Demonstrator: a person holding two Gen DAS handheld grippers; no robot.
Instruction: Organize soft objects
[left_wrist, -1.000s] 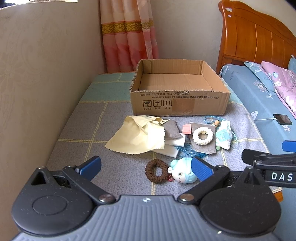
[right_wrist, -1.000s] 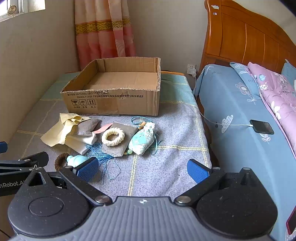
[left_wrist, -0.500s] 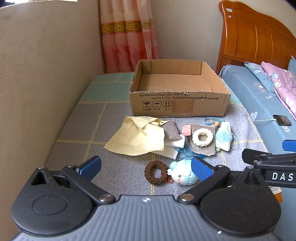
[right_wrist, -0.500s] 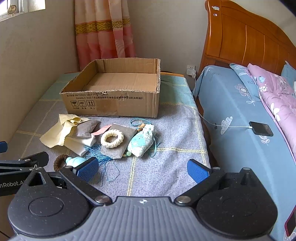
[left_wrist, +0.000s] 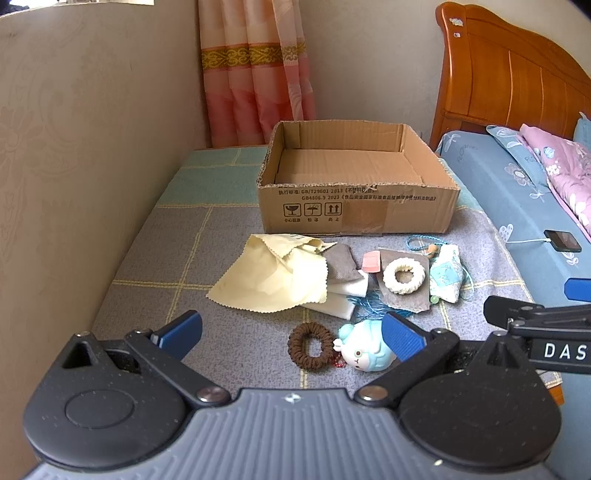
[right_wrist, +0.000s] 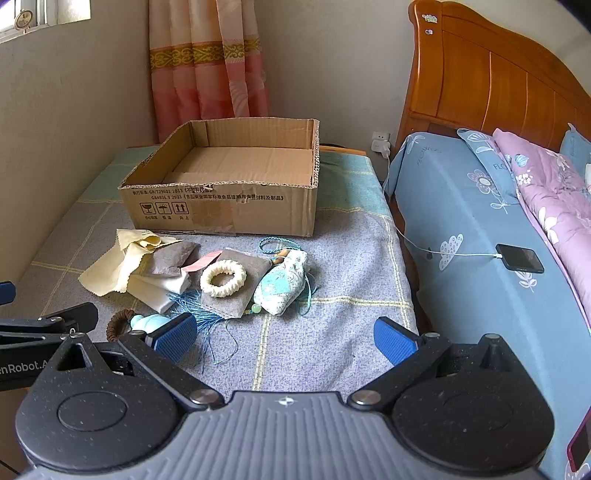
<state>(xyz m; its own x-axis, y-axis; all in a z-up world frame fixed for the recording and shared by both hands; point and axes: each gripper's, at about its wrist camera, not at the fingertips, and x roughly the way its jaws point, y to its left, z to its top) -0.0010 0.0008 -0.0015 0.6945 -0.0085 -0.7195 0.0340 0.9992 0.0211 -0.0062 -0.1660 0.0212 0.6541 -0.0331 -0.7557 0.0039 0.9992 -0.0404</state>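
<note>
An open cardboard box (left_wrist: 354, 214) (right_wrist: 221, 210) stands at the back of the checked blanket. In front of it lie a yellow cloth (left_wrist: 269, 277) (right_wrist: 114, 266), grey and white cloths (left_wrist: 341, 264), a cream scrunchie (left_wrist: 404, 275) (right_wrist: 222, 277) on a grey pouch, a patterned sachet (left_wrist: 447, 275) (right_wrist: 282, 284), a brown scrunchie (left_wrist: 312, 345) and a pale blue plush toy (left_wrist: 365, 349) (right_wrist: 147, 322). My left gripper (left_wrist: 291, 332) is open, low over the near blanket, its right finger beside the plush. My right gripper (right_wrist: 284, 336) is open above bare blanket, right of the pile.
A beige wall (left_wrist: 74, 166) runs along the left side. A bed with a blue sheet (right_wrist: 480, 258), a pink quilt and a wooden headboard (right_wrist: 498, 85) lies to the right. A phone on a charging cable (right_wrist: 519, 257) rests on the sheet. A curtain (left_wrist: 255, 74) hangs behind the box.
Both views have shifted slightly, the box and pile sitting a little lower in frame. Both grippers stay open and nothing on the blanket has moved.
</note>
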